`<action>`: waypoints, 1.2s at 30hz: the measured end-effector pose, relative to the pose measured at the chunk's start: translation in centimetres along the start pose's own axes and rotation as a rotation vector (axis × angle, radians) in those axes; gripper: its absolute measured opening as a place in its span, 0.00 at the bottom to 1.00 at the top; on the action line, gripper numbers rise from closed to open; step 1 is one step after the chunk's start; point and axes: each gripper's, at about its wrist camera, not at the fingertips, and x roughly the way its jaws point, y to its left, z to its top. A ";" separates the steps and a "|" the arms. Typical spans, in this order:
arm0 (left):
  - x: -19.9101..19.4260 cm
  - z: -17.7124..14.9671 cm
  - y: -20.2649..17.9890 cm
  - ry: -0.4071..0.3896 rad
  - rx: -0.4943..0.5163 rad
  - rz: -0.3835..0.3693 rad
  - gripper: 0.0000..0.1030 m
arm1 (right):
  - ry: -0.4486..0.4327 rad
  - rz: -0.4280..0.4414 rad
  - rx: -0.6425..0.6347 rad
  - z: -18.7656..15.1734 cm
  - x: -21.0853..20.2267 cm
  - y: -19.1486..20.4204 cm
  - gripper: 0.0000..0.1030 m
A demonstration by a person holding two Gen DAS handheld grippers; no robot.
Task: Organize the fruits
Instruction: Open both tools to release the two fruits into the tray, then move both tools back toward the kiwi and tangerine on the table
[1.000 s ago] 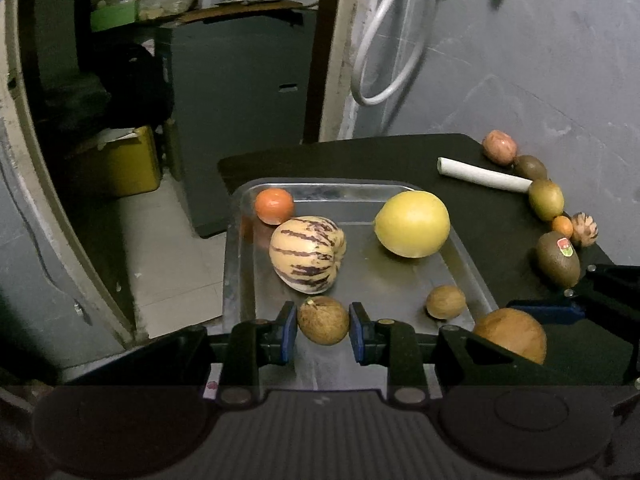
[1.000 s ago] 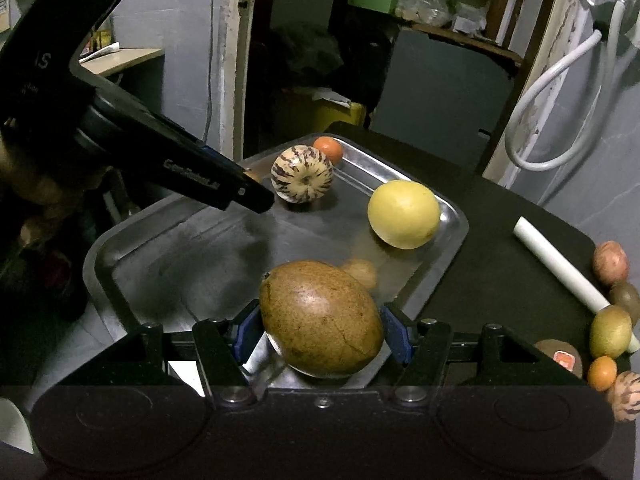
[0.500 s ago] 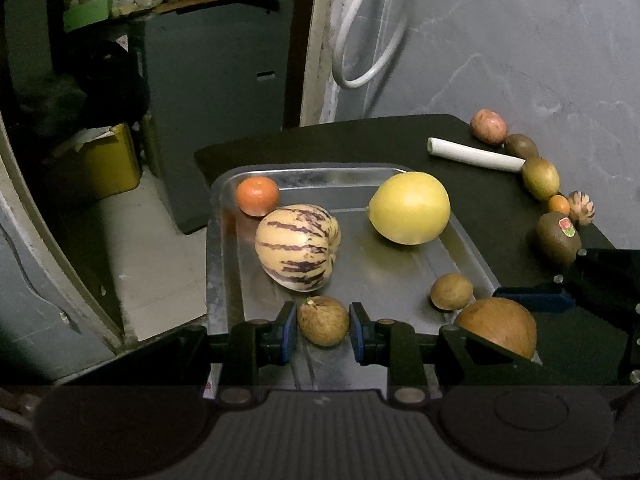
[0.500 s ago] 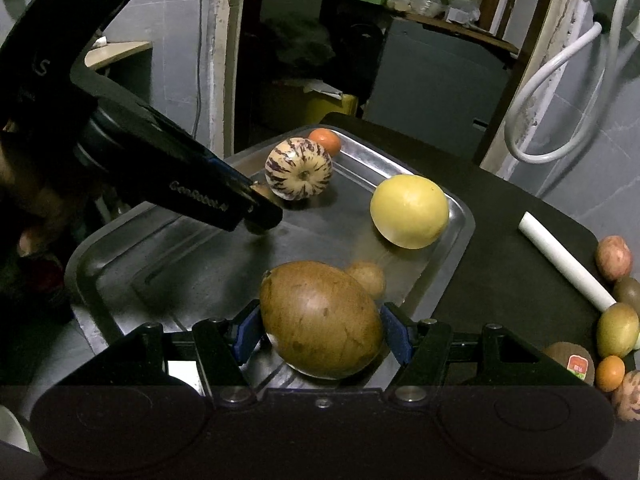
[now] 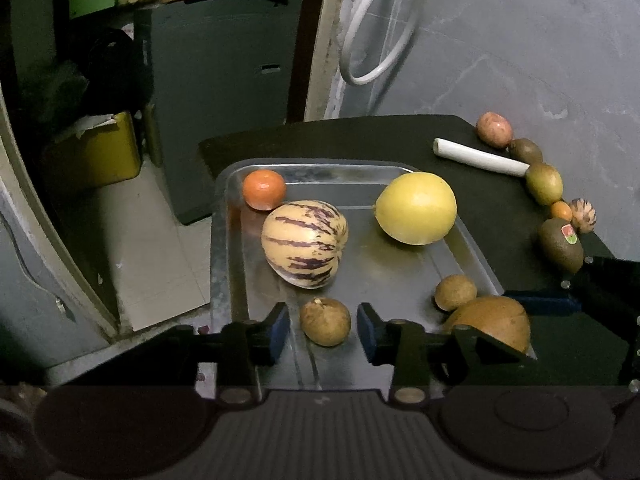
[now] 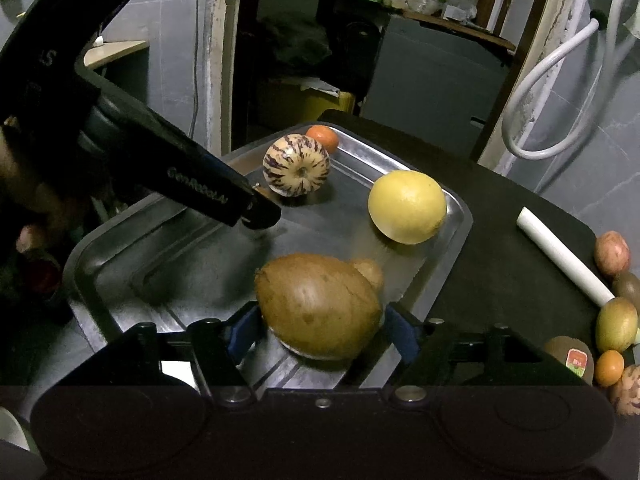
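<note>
A steel tray holds an orange, a striped melon, a yellow citrus and a small brown fruit. My left gripper is open; another small brown fruit lies on the tray between its fingers, clear of both pads. My right gripper is shut on a large brown fruit, low over the tray's near right part.
On the black table, right of the tray, a white tube lies beside a row of fruits: a reddish one, kiwis, a small orange. The table's left edge drops to the floor.
My left gripper has opened and let go of the small brown fruit, which now rests on the tray. My right gripper has lowered the large brown fruit toward the tray.
</note>
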 end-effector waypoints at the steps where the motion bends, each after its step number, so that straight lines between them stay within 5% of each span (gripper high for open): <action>1: -0.2 0.0 0.1 -0.005 -0.003 0.000 0.51 | 0.001 0.001 0.002 -0.1 -0.1 0.0 0.71; 8: -1.6 0.2 0.2 -0.034 -0.019 0.002 0.64 | 0.001 -0.006 0.019 -0.7 -0.8 -0.2 0.77; 18: -3.6 0.6 -0.2 -0.073 -0.038 0.021 0.97 | -0.021 -0.041 0.085 -1.8 -3.2 -1.1 0.88; 29: -4.3 1.6 -4.3 -0.089 0.020 -0.037 0.99 | -0.023 -0.161 0.253 -6.2 -9.7 -3.7 0.98; 36: -3.8 1.5 -9.0 -0.061 0.112 -0.110 0.99 | 0.052 -0.285 0.350 -11.2 -14.4 -5.6 0.99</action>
